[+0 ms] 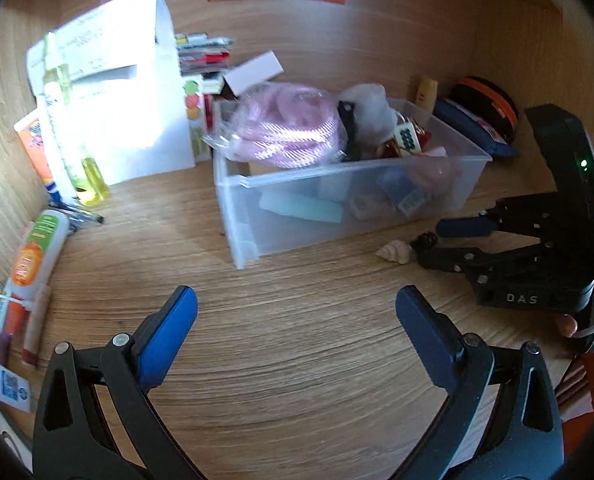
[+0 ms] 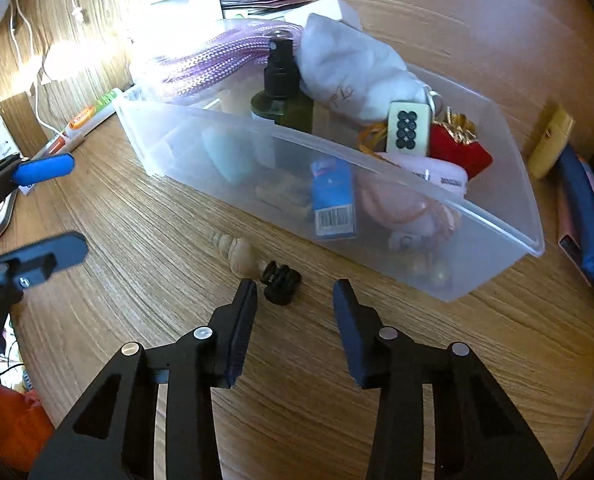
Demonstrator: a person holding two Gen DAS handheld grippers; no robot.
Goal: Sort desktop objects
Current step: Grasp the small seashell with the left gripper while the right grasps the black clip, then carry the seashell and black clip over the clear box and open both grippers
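A clear plastic bin (image 1: 437, 184) (image 2: 497, 236) on the wooden desk holds a purple braided cord (image 1: 285, 128), a white cloth (image 2: 349, 68), a dark spray bottle (image 2: 281, 92), a mahjong tile (image 2: 409, 128) and a red pouch (image 2: 457, 148). A small spiral seashell (image 1: 395, 251) (image 2: 237, 254) and a small black ridged part (image 1: 427, 240) (image 2: 281, 280) lie on the desk in front of the bin. My right gripper (image 2: 295, 292) (image 1: 441, 240) is open, its fingers just short of the black part. My left gripper (image 1: 297, 304) (image 2: 61, 208) is open and empty over bare desk.
A white box (image 1: 137, 92), a yellow bottle (image 1: 91, 176), tubes (image 1: 37, 252) and pens lie at the left. Stacked packets sit behind the bin. A blue pouch (image 2: 589, 216), a yellow item (image 2: 549, 144) and an orange-black case (image 1: 485, 100) lie right of the bin.
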